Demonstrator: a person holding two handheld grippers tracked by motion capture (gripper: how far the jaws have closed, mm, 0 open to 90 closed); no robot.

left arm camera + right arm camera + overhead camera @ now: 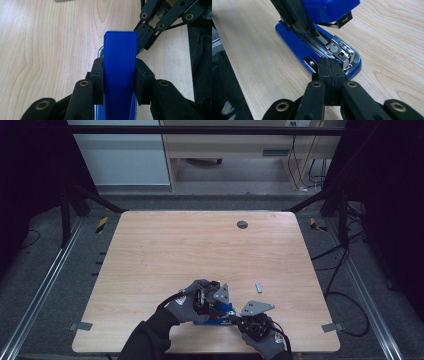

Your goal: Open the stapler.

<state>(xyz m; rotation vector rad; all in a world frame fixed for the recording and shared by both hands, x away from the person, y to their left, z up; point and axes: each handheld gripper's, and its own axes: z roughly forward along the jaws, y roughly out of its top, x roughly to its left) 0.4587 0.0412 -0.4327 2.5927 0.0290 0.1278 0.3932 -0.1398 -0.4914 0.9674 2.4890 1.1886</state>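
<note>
A glossy blue plastic stapler (120, 75) (lid raised, toothed metal track exposed) is clamped by the left hand-held gripper (120, 72); the right hand-held gripper (331, 75) is clenched empty above the pale woodgrain tabletop (175, 250)

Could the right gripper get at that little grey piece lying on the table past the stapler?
Probably yes. The small grey piece lies alone on bare table, just beyond the right gripper, with nothing between them. But its jaws are shut and resting at the blue stapler, so they'd have to open first.

Left gripper (120, 82) clamped around something, right gripper (331, 72) jaws pressed together, gloved hands close
</note>
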